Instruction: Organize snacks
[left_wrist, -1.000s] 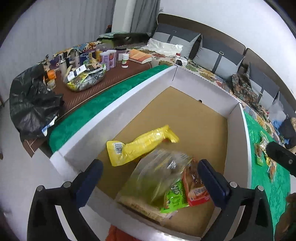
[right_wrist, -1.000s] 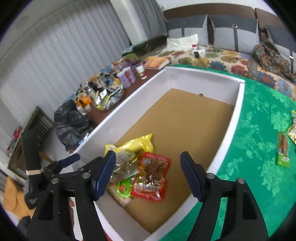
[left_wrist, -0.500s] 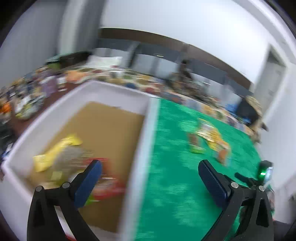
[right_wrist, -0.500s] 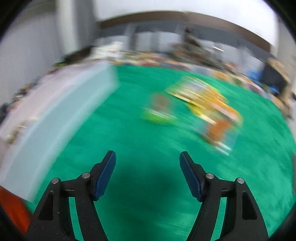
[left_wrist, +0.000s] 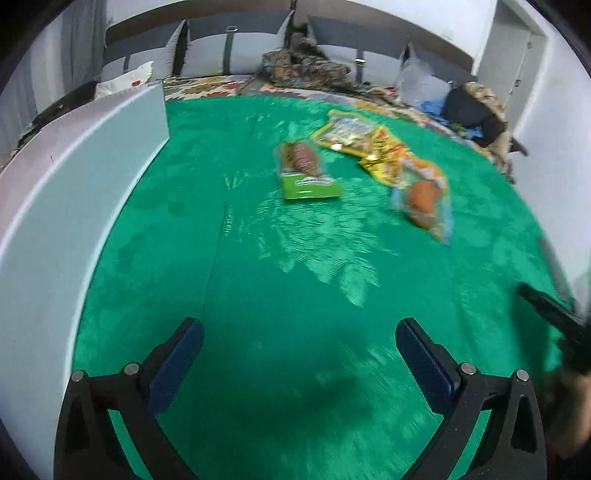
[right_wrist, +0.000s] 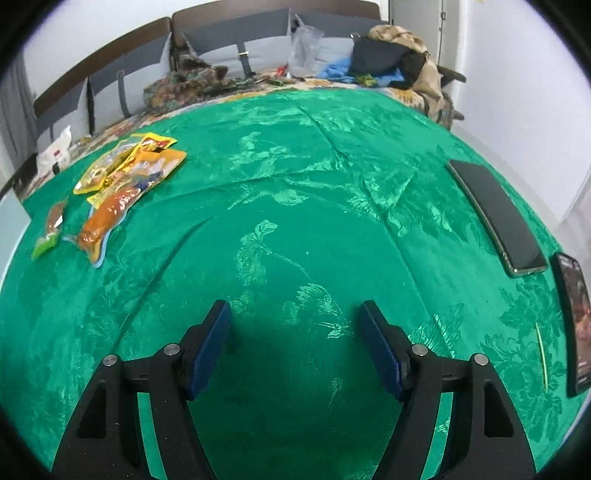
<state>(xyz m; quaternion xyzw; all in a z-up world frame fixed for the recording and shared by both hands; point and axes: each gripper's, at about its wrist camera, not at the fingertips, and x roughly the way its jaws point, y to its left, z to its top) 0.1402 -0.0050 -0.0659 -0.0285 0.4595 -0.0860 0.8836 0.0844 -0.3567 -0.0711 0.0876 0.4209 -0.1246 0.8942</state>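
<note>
Both grippers hover over a tabletop (right_wrist: 332, 177) draped in shiny green patterned cloth. The left gripper (left_wrist: 299, 354) has its jaws wide apart, holding nothing; the right gripper (right_wrist: 295, 347) also has its jaws apart and empty. A tall white box wall (left_wrist: 55, 192) stands at the left gripper's left side. Well ahead lie snack packets: a green-edged packet with brown contents (left_wrist: 306, 170), beside overlapping yellow foil packets (left_wrist: 354, 136) and a clear orange-filled pouch (left_wrist: 424, 199). Two dark flat phones (right_wrist: 495, 214) lie at the far right.
</note>
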